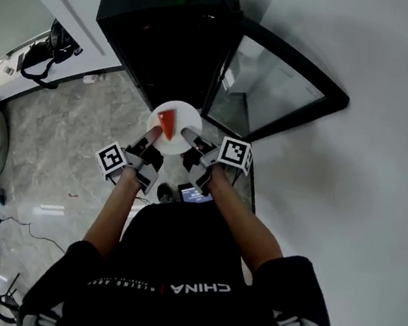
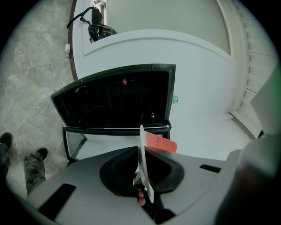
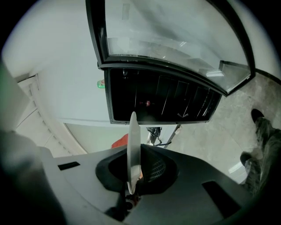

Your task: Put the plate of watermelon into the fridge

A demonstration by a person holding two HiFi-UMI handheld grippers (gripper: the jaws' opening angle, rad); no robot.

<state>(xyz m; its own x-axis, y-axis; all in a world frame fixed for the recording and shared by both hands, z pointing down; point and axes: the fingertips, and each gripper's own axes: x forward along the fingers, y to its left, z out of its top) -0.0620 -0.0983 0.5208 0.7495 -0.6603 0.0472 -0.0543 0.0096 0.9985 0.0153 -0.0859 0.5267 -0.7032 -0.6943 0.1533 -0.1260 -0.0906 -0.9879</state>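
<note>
Left claw (image 1: pixel 149 140) was shut on the plate's (image 1: pixel 184 114) left rim and right claw (image 1: pixel 190 137) on its right rim. Plate hung level between them, watermelon (image 1: pixel 167 122) on top. Open fridge (image 1: pixel 160 26) lay straight ahead, just beyond the plate; door (image 1: pixel 276 86) swung right. Both hands equally near.

A black strapped object (image 1: pixel 49 52) sits beside the grey marbled floor (image 1: pixel 62 145).
</note>
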